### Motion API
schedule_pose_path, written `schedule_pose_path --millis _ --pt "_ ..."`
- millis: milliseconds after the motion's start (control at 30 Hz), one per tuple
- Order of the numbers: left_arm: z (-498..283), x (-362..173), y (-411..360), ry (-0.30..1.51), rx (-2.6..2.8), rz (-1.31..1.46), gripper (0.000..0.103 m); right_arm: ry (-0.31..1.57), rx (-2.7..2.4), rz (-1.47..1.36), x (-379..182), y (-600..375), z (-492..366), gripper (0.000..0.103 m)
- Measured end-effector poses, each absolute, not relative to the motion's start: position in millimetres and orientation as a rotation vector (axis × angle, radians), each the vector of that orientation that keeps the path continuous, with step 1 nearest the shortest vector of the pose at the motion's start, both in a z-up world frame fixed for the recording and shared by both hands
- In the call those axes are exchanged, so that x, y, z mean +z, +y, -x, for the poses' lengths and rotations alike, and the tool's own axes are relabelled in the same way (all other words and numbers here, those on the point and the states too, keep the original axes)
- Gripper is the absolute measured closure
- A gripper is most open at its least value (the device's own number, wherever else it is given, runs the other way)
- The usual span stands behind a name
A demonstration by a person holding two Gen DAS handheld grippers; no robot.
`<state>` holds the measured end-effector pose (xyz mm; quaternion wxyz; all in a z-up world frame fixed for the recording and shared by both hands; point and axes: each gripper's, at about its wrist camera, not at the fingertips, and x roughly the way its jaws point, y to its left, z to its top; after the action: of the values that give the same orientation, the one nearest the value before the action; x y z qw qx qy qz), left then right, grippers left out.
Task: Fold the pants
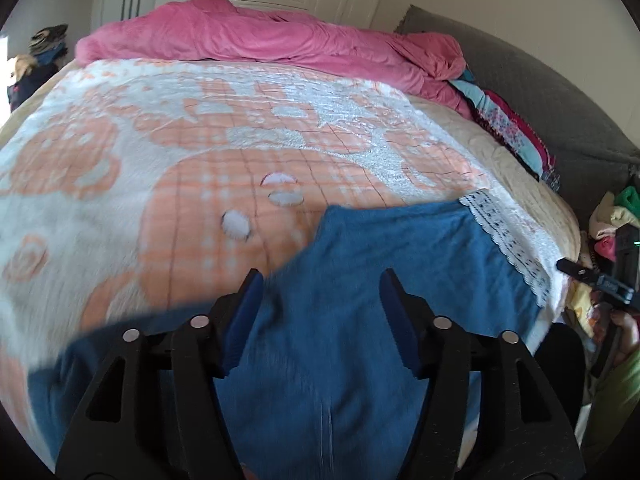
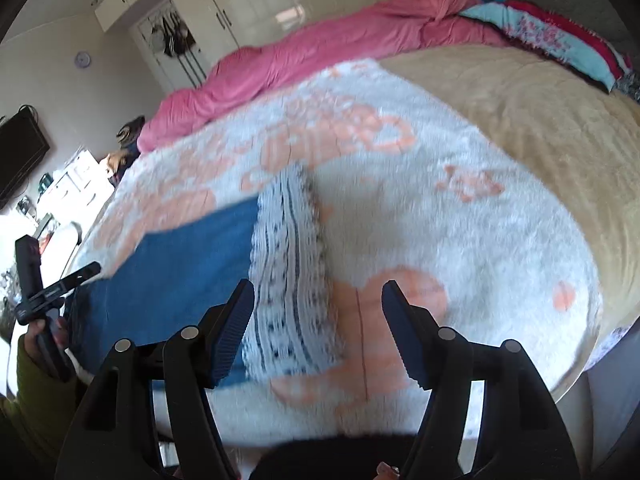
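Blue pants with a white lace cuff lie flat on the orange-and-white blanket near the bed's front edge. My left gripper is open over the blue cloth, which lies under the gap clear of both pads. My right gripper is open too, above the lace cuff and bare blanket, gripping nothing. The pants stretch to its left. Each view shows one of the other gripper's fingers at its side edge, held in a hand with a green sleeve.
A rumpled pink duvet runs along the far side of the bed. Patterned folded cloth lies by the grey headboard. Loose clothes are piled beside the bed. White wardrobes and a wall television stand beyond.
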<state>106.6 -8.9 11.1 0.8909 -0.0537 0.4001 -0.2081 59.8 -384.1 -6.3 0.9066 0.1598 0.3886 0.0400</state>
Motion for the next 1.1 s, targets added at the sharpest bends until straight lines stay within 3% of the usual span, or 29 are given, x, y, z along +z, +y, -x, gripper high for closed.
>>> schedule_pose_path --millis 200,267,333,433,533,800,933,1100 --pt "-66 -5 17 0.884 -0.352 0.107 0.045 0.915 0.1 -0.359 -27 -374 -67 0.043" --pt "-61 -11 19 0.898 -0.332 0.079 0.044 0.951 0.127 -0.354 -34 -367 -71 0.057" --pt "-57 -17 18 0.91 -0.317 0.068 0.044 0.97 0.122 -0.318 -40 -360 -74 0.06" --pt "-56 -23 13 0.903 -0.297 0.027 0.042 0.958 0.129 -0.279 -37 -357 -70 0.079" --pt "-54 -24 12 0.902 -0.302 0.02 0.039 0.951 0.106 -0.116 -27 -341 -57 0.08" --pt "-54 -30 11 0.902 -0.291 -0.013 0.038 0.985 0.035 -0.122 -41 -349 -54 0.069" --pt "-54 -27 15 0.901 -0.3 0.012 0.038 0.939 -0.017 -0.132 -28 -355 -45 0.048" --pt "-45 -4 27 0.858 -0.309 0.069 0.033 0.783 -0.01 -0.127 10 -346 -28 0.038"
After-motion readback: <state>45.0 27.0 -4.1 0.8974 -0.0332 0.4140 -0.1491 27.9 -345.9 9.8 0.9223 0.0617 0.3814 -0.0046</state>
